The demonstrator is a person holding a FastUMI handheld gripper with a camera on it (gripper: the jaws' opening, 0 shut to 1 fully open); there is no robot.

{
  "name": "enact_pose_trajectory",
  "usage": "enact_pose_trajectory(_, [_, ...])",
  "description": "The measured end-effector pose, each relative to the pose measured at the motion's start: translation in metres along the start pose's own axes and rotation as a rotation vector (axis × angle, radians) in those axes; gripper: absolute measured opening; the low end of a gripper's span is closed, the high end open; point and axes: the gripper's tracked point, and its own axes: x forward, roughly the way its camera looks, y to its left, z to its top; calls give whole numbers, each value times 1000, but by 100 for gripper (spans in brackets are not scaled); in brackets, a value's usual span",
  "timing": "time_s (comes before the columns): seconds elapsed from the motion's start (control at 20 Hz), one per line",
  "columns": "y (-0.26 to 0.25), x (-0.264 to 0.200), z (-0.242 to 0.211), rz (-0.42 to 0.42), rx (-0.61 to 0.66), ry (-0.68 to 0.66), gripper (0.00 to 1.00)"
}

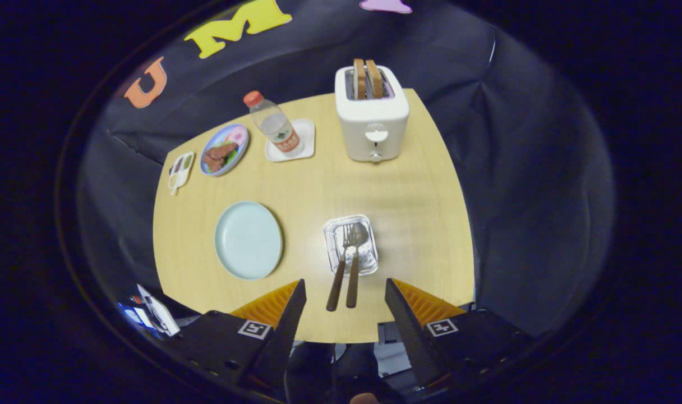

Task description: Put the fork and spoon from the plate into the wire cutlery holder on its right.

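Gripper view shows us the fork [339,269] and spoon [354,264] already in the wire cutlery holder [350,246], right of the bare plate [248,240], so we should lift our released, empty gripper [345,306] away gently.

The fork [341,264] and spoon [354,264] overlap at their heads inside the wire cutlery holder [350,245]; the fork tines are too small to count. The holder's base is partly covered by both utensils. The jaws stand wide apart, and each finger's [289,322] rear portion is cut off. The bottle's [274,124] label and the food on the patterned plate [224,149], possibly meat, cannot be resolved.
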Motion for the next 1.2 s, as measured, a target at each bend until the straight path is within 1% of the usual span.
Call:
enact_pose_trajectory(0.1, [10,-17,22,10,-31,-145,91])
enact_pose_trajectory(0.2, [25,-39,45,12,-53,-323,96])
enact_pose_trajectory(0.25, [35,-55,56,26,-69,-424,97])
enact_pose_trajectory(0.4, [63,-100,70,45,-113,-660,97])
enact_pose_trajectory(0.55, [90,-137,71,81,-136,-838,97])
enact_pose_trajectory(0.7, [112,-162,62,87,-185,-950,97])
enact_pose_trajectory(0.9, [132,-193,46,104,-181,-1082,97])
enact_pose_trajectory(1.05, [146,-208,34,107,-181,-1147,97])
enact_pose_trajectory(1.2, [153,-210,25,124,-155,-1162,97])
